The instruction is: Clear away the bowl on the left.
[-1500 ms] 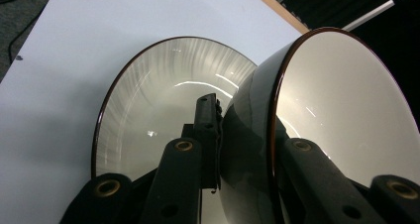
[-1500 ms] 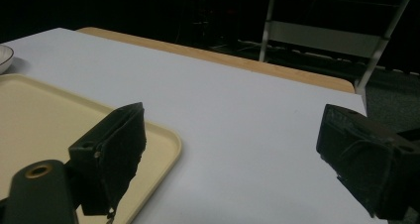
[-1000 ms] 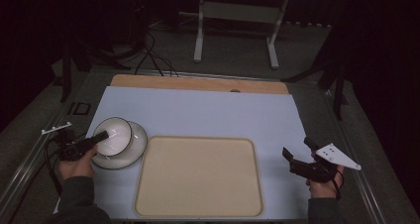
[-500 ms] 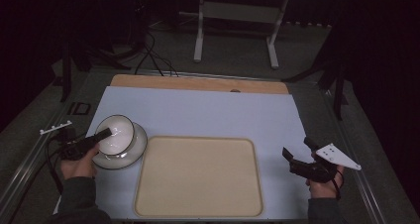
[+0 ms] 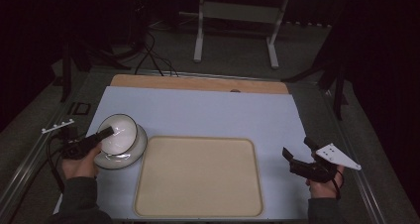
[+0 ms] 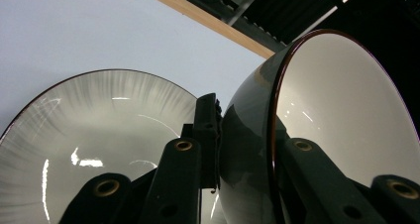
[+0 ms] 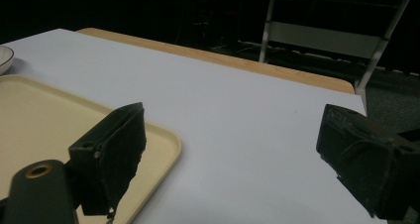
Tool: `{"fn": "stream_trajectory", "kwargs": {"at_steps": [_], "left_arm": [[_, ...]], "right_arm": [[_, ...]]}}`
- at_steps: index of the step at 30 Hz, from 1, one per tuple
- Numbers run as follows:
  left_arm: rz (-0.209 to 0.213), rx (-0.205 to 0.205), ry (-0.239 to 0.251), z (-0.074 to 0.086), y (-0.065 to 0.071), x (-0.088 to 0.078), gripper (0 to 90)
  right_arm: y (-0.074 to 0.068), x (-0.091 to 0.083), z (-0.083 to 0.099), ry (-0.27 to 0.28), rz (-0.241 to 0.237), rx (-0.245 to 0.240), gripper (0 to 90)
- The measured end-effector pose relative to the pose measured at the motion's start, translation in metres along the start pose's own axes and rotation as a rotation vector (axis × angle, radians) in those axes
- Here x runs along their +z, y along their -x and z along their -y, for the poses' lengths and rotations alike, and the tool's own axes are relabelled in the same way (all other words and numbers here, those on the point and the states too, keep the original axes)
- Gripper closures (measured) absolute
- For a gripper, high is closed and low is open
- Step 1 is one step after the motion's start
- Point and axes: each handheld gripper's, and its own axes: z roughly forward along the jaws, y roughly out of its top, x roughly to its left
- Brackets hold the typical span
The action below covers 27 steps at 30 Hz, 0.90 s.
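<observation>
Left hand-held gripper (image 5: 106,133) clamped on tilted bowl (image 5: 119,134) rim, bowl raised over plate (image 5: 130,155)

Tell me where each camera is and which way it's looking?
High view: sits above the person's side, looks forward and down on the table; both forearms, left gripper, right gripper show.
Left gripper view: rides the left gripper, looks along its jaws shut on the tilted bowl rim, over the plate.
Right gripper view: rides the right gripper, looks across the table past its open jaws.
Shared: high and right gripper views both show the tray.
</observation>
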Motion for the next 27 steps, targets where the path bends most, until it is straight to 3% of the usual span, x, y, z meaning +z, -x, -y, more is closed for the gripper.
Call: {"fn": "stream_trajectory", "kwargs": {"at_steps": [27], "left_arm": [[0.036,0.036,-0.015,0.002,0.02,0.005,77.3]], "right_arm": [[0.0,-0.001,0.0,0.006,0.006,-0.003,11.6]]}}
